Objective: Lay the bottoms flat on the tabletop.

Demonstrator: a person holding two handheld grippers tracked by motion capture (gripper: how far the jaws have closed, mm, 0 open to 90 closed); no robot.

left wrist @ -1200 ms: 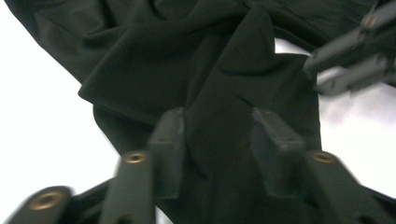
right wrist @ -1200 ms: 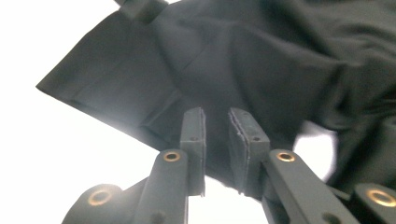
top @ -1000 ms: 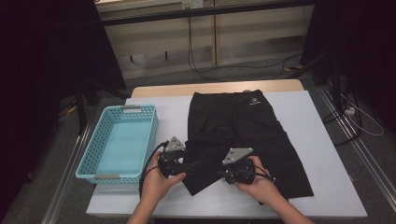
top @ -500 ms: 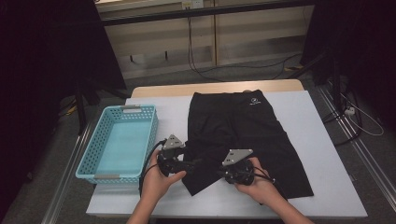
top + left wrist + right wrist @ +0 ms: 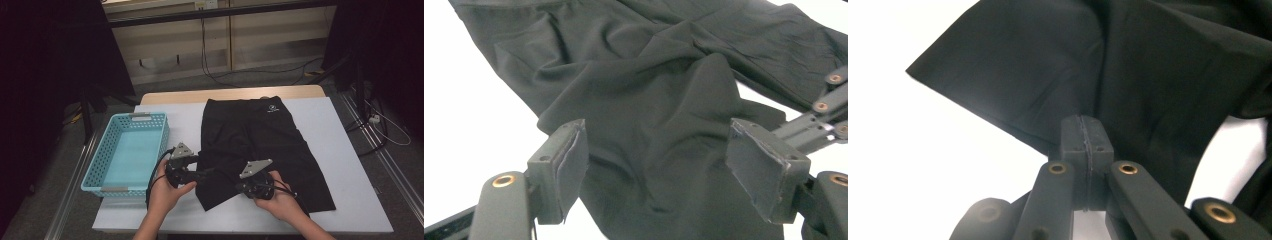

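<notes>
Left gripper view shows the left gripper (image 5: 659,165) with jaws wide apart around a bunched leg hem of the black shorts (image 5: 260,145), which lie spread on the table (image 5: 165,107) beside the blue basket (image 5: 127,155). The right gripper (image 5: 1083,132) is clamped on the hem edge. Close the left on one fold only, keeping the cloth taut. Since a second ago, both grippers have barely shifted.
</notes>
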